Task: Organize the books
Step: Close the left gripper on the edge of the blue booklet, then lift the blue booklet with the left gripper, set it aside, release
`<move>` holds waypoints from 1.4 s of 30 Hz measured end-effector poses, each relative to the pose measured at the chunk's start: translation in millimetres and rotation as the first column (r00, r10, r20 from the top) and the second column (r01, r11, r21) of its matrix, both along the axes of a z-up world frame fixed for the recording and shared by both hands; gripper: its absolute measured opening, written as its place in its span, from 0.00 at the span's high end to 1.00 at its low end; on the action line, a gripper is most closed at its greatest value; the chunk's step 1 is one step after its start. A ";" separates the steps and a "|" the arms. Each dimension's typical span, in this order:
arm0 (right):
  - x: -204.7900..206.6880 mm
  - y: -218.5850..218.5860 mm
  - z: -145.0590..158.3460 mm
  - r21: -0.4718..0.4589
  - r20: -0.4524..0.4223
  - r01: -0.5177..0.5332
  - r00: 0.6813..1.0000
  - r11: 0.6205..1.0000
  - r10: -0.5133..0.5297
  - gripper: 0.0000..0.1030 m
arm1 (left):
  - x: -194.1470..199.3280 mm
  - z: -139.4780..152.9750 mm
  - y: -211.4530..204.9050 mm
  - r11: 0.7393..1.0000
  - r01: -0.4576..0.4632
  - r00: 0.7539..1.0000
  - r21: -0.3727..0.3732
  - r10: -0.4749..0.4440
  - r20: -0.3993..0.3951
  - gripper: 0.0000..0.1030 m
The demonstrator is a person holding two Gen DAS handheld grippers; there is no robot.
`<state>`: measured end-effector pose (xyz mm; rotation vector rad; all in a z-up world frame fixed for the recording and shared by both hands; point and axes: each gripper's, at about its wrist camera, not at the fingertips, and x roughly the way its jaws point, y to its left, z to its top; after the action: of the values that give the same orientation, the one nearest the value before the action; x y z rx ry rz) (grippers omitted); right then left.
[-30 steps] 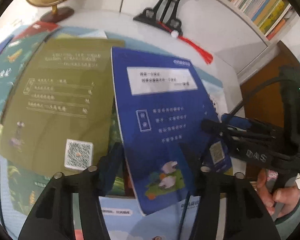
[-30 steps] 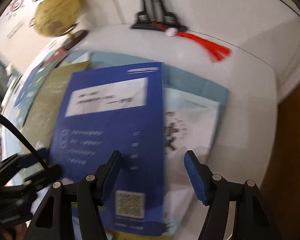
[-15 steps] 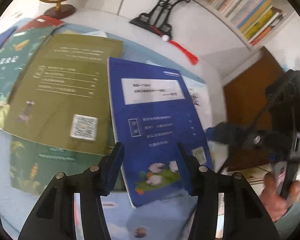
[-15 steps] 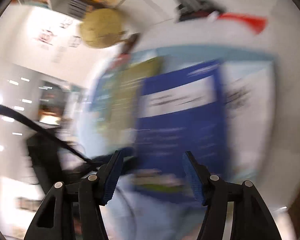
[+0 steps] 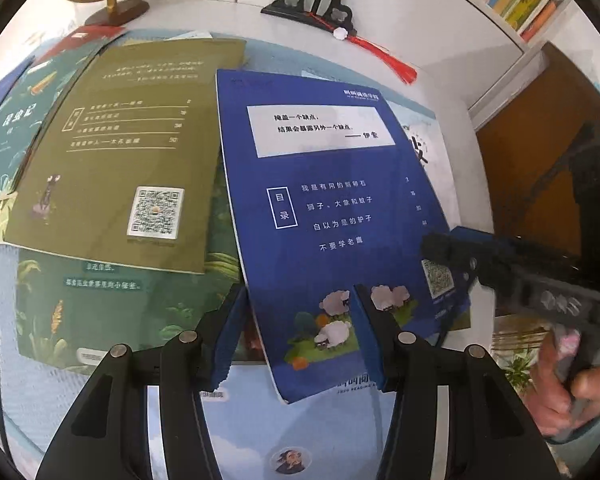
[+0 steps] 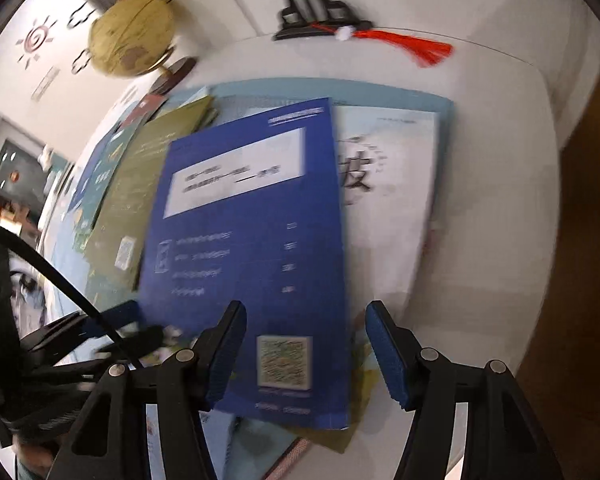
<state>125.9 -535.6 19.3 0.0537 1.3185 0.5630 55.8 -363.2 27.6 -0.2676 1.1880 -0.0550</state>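
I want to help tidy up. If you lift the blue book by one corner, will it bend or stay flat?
The blue book looks thin with a soft cover, so it would probably droop when held by one corner. Its cover looks glossy, so it may slide easily over the olive book and others beneath. It likely weighs little.

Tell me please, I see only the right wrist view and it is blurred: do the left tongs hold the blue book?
Observer: No. The left tongs are open, astride the lower left edge of the blue book.
Operator: What is printed at that corner?
Observer: A sheep picture, white sheep on grass.
Operator: Is anything stored behind, far right?
Observer: Yes, a shelf of upright books.
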 end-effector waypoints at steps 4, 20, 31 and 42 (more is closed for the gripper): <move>-8.2 8.2 0.8 -0.033 0.009 -0.023 1.000 0.999 0.023 0.39 | 1.6 1.0 -3.2 0.999 0.012 1.000 0.037 -0.011 -0.012 0.52; 3.6 -22.8 -24.0 0.389 -0.328 0.178 0.944 0.904 -0.045 0.34 | -0.1 6.4 29.7 0.999 -0.037 0.999 0.016 0.037 -0.021 0.51; 19.8 -5.1 2.3 0.629 -0.347 0.188 0.936 0.754 0.056 0.25 | -4.3 5.6 53.6 0.995 -0.098 0.995 -0.026 0.097 -0.019 0.48; 30.8 15.6 22.8 0.738 -0.349 0.196 0.930 0.645 0.116 0.25 | -14.0 5.7 66.1 0.990 -0.127 0.992 -0.059 0.126 -0.016 0.48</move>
<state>156.7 -520.0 42.1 0.9465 1.3415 1.0909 41.8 -297.1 33.2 -0.3957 1.1803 0.0218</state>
